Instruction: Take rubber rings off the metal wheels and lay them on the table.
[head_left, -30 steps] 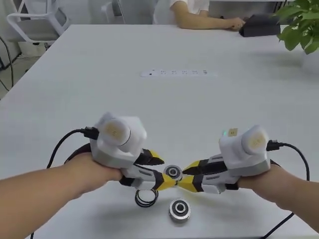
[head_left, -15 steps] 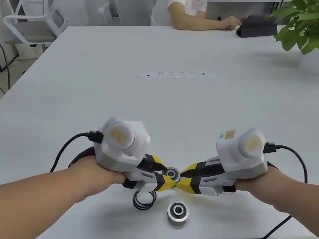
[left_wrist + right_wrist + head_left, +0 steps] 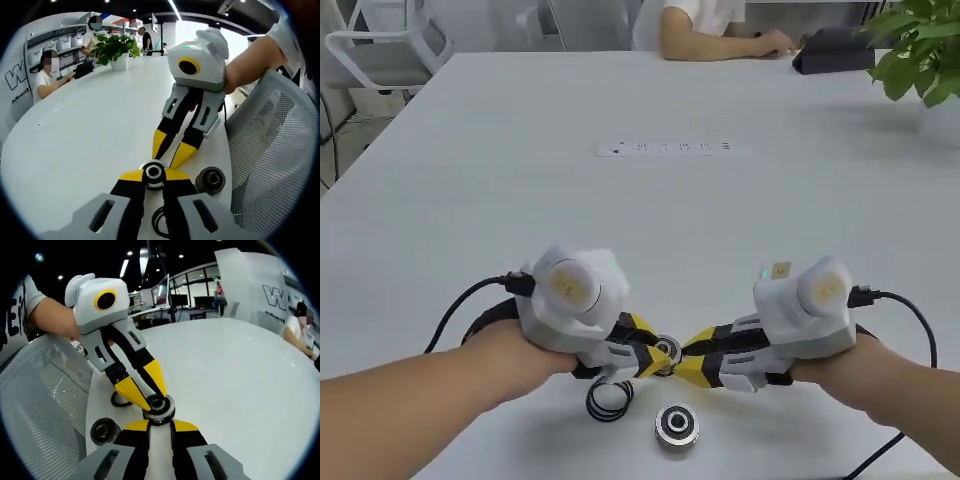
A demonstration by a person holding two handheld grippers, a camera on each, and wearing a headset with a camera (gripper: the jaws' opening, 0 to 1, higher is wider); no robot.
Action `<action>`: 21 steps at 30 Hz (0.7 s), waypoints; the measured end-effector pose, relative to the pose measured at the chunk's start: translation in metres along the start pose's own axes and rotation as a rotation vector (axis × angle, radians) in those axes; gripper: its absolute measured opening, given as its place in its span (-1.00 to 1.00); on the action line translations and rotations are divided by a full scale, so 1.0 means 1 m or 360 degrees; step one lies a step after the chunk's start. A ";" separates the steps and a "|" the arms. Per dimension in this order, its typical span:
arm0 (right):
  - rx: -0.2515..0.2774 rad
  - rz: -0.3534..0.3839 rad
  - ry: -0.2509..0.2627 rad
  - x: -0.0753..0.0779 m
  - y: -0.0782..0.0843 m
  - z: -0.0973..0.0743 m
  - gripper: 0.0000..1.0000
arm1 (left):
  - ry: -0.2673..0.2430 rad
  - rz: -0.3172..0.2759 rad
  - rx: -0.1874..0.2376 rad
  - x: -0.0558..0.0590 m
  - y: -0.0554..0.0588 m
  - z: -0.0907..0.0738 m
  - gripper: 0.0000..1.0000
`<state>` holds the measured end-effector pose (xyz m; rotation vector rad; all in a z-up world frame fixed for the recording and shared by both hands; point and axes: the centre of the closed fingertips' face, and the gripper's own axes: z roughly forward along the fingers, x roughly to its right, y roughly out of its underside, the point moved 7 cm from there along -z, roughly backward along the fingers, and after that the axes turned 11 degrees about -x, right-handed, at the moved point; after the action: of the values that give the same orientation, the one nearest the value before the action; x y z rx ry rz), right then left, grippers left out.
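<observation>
A: Head view first. Where to look for the work, and how clamped?

B: Low, at 6 o'clock. Found the held metal wheel [image 3: 666, 350] pinched from 9 by the left gripper [image 3: 650, 358] and from 3 by the right gripper [image 3: 688, 360], both closed on it, just above the table [image 3: 620, 230]. Logged beneath: loose rubber rings [image 3: 608, 400] at 7 and a second wheel [image 3: 677, 423] at 6, both lying near the front edge.

A: Likely failure?

B: A slip, probably. Pulling opposite ways on one small round part could pop it free, to land on the second wheel or roll off the near edge. Plenty of bare top toward 12, up to the power strip [image 3: 665, 148].

A: Left gripper view?

B: Own jaws seen shut either side of the wheel, with the right gripper bearing on it from 12. Crowded at 3 by a mesh chair [image 3: 270, 150], so little room judged for drawing back that way.

A: Right gripper view?

B: Own jaws closed on the wheel's lower rim, met from 11 by the left gripper. Cannot tell whether a ring is caught. Open table from 12 round to 3, and best to lay rings there.
</observation>
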<state>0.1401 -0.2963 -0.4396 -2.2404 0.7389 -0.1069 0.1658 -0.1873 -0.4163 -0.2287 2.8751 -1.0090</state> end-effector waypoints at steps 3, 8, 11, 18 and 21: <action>0.0001 -0.0003 0.0004 0.000 0.000 0.000 -0.75 | -0.0001 -0.0002 0.0024 0.000 0.000 0.000 -0.86; -0.0002 0.0014 0.0007 0.000 0.001 -0.001 -0.83 | -0.0008 -0.0005 0.0031 0.000 0.000 0.000 -0.86; -0.0008 0.0020 0.0007 0.000 0.002 -0.001 -0.90 | -0.0016 0.0000 0.0035 0.000 0.000 0.001 -0.86; -0.0001 0.0085 0.0011 0.001 0.002 -0.002 -1.00 | -0.0024 -0.0004 0.0040 -0.001 -0.001 0.001 -0.86; 0.0012 0.0169 0.0010 0.003 0.003 -0.002 -1.00 | -0.0036 0.0009 0.0043 -0.001 -0.001 0.001 -0.86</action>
<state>0.1406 -0.3009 -0.4403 -2.1900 0.8578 -0.0649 0.1671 -0.1885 -0.4166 -0.2281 2.8384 -1.0372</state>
